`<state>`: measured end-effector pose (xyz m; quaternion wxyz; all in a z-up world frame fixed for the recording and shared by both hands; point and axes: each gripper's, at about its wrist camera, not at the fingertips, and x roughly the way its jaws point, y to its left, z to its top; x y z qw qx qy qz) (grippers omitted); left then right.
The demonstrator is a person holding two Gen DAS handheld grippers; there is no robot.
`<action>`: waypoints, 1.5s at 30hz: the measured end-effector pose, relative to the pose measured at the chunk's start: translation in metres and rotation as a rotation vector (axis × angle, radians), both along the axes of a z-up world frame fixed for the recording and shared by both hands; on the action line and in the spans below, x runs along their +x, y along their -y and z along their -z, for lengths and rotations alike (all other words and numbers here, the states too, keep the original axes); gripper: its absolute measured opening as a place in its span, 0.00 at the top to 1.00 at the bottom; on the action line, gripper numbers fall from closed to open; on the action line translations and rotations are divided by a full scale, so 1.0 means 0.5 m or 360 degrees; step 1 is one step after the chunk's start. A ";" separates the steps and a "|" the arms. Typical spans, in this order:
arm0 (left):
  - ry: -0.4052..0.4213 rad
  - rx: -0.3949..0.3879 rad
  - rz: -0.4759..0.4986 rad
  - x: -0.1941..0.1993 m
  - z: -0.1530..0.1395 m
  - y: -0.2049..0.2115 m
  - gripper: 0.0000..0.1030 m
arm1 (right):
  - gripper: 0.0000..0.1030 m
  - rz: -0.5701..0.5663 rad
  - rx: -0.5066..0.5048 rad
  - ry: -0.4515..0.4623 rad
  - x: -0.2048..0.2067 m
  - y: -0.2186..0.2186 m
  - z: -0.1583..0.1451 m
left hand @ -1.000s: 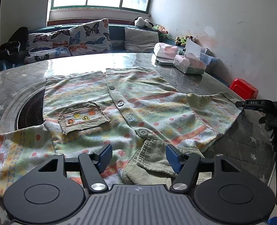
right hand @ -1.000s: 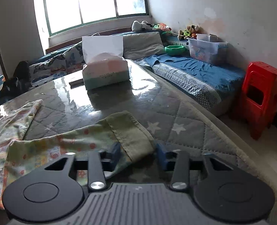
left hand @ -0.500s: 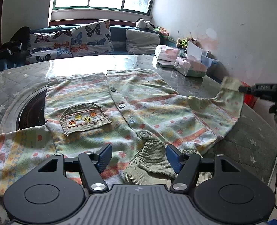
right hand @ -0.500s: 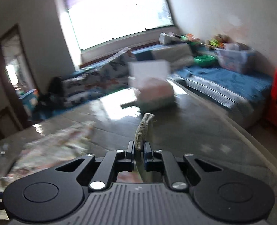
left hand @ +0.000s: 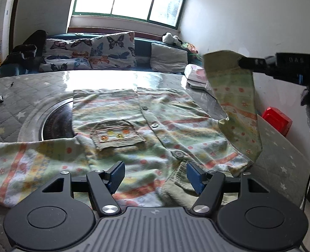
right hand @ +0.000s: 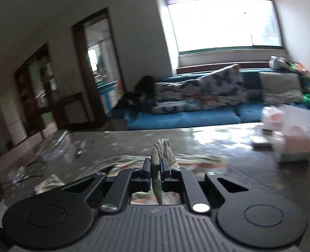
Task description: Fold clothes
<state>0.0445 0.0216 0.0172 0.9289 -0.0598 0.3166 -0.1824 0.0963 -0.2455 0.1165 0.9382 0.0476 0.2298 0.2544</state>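
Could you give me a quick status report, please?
Left gripper open over cardigan. Right gripper shut on sleeve, lifted. Nothing in the way.

A bright window (left hand: 129, 0) fills the wall at twelve o'clock, daylight glaring off the glossy table (left hand: 104, 78); below it runs a blue sofa (left hand: 142, 48) with butterfly cushions (left hand: 91, 52) and a grey cushion (left hand: 168, 57); a white wall (left hand: 249, 21) rises at two o'clock, a red stool (left hand: 277, 120) at three; dark doorways (right hand: 96, 63) stand at ten o'clock in the right view.
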 end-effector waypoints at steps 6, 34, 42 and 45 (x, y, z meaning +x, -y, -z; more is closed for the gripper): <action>0.0004 -0.0033 -0.0038 -0.008 0.003 -0.024 0.34 | 0.92 -0.0185 -0.0064 -0.0081 0.016 -0.107 0.028; -0.0051 0.0004 0.0075 0.069 0.016 0.047 0.46 | 0.81 -0.0046 -0.0356 -0.0402 0.013 0.053 0.191; -0.0115 0.0018 0.0077 0.092 0.039 0.055 0.48 | 0.80 -0.0005 -0.0377 -0.0383 0.112 0.029 0.208; -0.0131 0.0011 0.0051 0.096 0.041 0.046 0.48 | 0.80 0.0016 -0.0360 -0.0433 0.126 0.039 0.227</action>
